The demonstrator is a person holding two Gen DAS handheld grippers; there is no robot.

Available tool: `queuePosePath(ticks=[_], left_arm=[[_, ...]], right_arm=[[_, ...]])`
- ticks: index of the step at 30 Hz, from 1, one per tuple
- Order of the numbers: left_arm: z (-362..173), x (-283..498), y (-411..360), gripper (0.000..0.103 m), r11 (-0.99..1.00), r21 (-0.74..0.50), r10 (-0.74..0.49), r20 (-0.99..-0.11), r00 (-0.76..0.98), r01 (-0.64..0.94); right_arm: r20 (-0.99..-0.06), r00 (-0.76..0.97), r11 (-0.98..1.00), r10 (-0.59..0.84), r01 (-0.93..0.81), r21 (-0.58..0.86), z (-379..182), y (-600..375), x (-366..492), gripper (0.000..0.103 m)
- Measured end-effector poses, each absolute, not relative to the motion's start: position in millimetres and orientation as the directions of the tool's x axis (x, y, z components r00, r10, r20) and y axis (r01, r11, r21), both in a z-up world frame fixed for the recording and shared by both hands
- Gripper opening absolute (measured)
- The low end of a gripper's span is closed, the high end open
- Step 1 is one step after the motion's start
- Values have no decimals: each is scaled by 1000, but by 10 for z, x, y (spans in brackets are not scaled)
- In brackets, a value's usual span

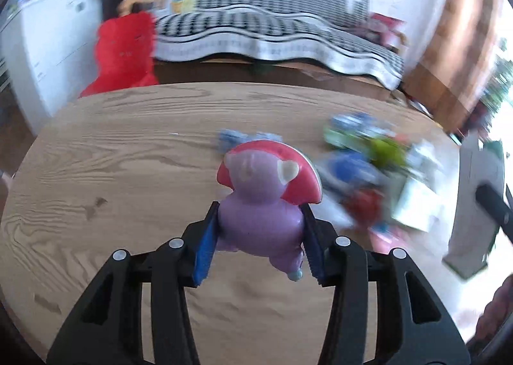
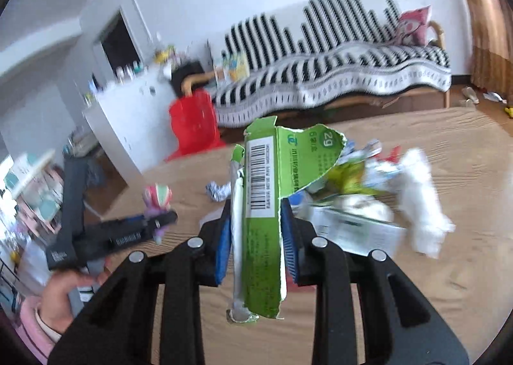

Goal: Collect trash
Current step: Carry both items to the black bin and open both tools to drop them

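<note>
Both loads are clear of the table [image 1: 112,147]: left gripper [image 1: 258,230] fingers clamp the purple toy [image 1: 259,220] crosswise, right gripper [image 2: 256,230] fingers clamp the torn green carton [image 2: 261,204], long axis along them.

- The left gripper [image 1: 259,236] has a matte black, angular frame with open triangular cut-outs in its arms.
- Four round silver pins sit on its linkage joints.
- Its fingers [image 1: 205,249] carry ribbed blue pads on the inner faces.
- The right gripper [image 2: 256,233] is built the same: black frame, silver pins, blue ribbed pads.
- From the right wrist view, the left gripper's black side bears small pale lettering, too blurred to read.
- The hand [image 2: 67,294] behind it comes out of a pink sleeve [image 2: 32,336] with a lighter cuff.
</note>
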State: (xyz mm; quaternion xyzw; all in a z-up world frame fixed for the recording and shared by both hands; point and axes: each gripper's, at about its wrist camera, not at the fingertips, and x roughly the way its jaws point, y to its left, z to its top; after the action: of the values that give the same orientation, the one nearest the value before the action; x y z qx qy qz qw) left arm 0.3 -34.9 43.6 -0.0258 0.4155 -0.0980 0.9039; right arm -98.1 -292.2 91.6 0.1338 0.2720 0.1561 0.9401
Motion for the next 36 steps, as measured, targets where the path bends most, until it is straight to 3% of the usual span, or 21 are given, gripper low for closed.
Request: queuePosePath(ticks=[6,10,16,19,22,36], left_arm=[[785,-854,-1574,47,858,-172,-439,-734,518,483],[576,-1458,-2643,48,673,-291,-575,-784,234,680],[-281,-2041,-3697,48,593,-297,-486,-873,39,748],[-745,-2140,-3836,48,624,-240,-402,-915,42,744],[-953,-2160,-3970,48,613,-273,-371,-928,-36,742],[-892,-2202,-4008,48,583,-281,-358,-931,-69,762]], right_arm=[[-511,826,935,237,-50,352,903,-4268,-2178,29],[-586,799,927,135,107,360,649,-4967,-2749,29],[-699,701,826,143,305,475,-393,-5558,-3249,29],[-745,648,775,158,386,500,-886,-5625,-3396,29],[-787,593,767,171,422,484,-1177,-5618,-3441,29],[-811,556,751,185,452,481,-1207,-5664,-3319,29]])
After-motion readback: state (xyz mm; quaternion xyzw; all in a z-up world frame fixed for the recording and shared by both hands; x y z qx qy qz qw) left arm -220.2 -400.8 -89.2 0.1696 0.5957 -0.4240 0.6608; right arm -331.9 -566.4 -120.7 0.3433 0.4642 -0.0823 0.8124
